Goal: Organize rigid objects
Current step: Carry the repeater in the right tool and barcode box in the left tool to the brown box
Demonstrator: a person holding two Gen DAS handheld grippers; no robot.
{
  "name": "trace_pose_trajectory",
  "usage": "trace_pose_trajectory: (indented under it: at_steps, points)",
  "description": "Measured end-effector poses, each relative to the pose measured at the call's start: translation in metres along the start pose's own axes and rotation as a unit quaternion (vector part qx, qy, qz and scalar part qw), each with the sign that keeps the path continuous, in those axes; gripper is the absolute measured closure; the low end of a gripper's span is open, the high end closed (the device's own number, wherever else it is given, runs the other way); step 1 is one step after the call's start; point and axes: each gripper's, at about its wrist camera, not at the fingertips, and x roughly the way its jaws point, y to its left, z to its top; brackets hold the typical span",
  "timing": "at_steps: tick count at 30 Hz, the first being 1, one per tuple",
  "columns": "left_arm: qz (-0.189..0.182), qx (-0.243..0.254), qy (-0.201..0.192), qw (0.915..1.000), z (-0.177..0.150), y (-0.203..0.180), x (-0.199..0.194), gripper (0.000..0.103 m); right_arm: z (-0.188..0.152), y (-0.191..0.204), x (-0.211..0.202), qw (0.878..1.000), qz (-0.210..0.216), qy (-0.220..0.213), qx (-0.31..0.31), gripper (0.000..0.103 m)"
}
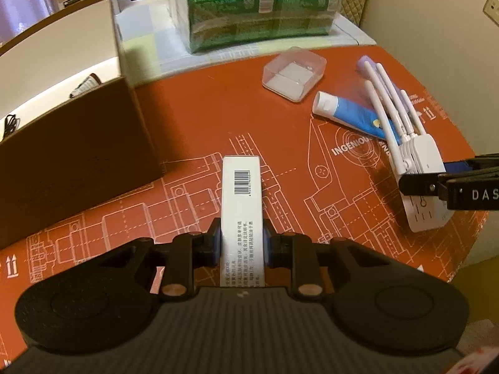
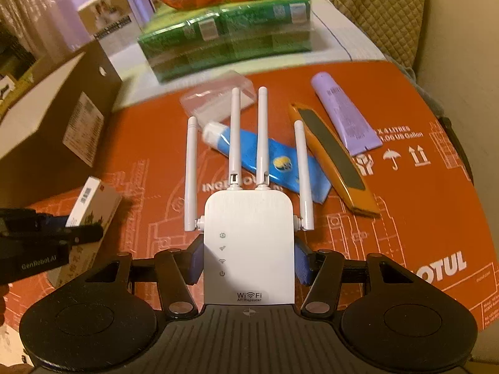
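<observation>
The left fingers are clamped on a slim white carton, their blue pads pressing its two long sides near the end closest to the hand, so the barcoded end juts out forward over the orange bench. The right fingers grasp a white WiFi repeater by its flat side walls, low on the body beside the row of indicator icons, with its four antennas pointing away from the hand. Both items sit squarely between their fingers and touch the pads on each side.

The carton looks light and thin-walled; a hard squeeze would likely dent it, so holding it across its narrow width seems right. The repeater is stiff, smooth plastic, probably slippery, and its antennas look hinged and easy to bend, so the body is the safer place to hold.

Still lying on the bench beyond are a blue tube, a purple tube, an orange utility knife and a clear plastic case. A brown cardboard box stands at the left, probably the destination, near the carton
</observation>
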Motion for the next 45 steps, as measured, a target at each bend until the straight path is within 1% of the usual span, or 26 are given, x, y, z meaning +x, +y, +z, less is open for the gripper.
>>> trace_pose_trajectory:
  at_steps: [9,16,21,23,32,35,38,45]
  points:
    - [-0.01,-0.026,-0.048,0.9985,-0.004,0.012,-0.052,0.081,0.015,0.017,-0.019,0.999,0.039,-0.025,-0.026,0.05]
    - [0.001,-0.056,-0.091,0.9943,-0.004,0.032,-0.095,0.081,0.03,0.046,-0.033,0.994,0.09,-0.04,-0.052,0.05]
    - [0.014,-0.088,-0.118,0.989,-0.006,0.056,-0.121,0.081,0.04,0.077,-0.038,0.987,0.132,-0.049,-0.08,0.05]
    - [0.024,-0.098,-0.128,0.9866,-0.006,0.066,-0.131,0.081,0.045,0.092,-0.039,0.983,0.149,-0.052,-0.093,0.05]
    - [0.064,-0.131,-0.158,0.9766,0.0,0.112,-0.153,0.081,0.069,0.156,-0.034,0.965,0.212,-0.058,-0.141,0.05]
    - [0.076,-0.138,-0.16,0.9744,0.005,0.127,-0.155,0.081,0.078,0.176,-0.03,0.96,0.222,-0.063,-0.158,0.05]
    - [0.086,-0.14,-0.164,0.9727,0.01,0.142,-0.157,0.081,0.088,0.194,-0.023,0.957,0.224,-0.065,-0.171,0.05]
    - [0.098,-0.137,-0.164,0.972,0.028,0.172,-0.152,0.081,0.112,0.224,-0.002,0.957,0.212,-0.068,-0.188,0.05]
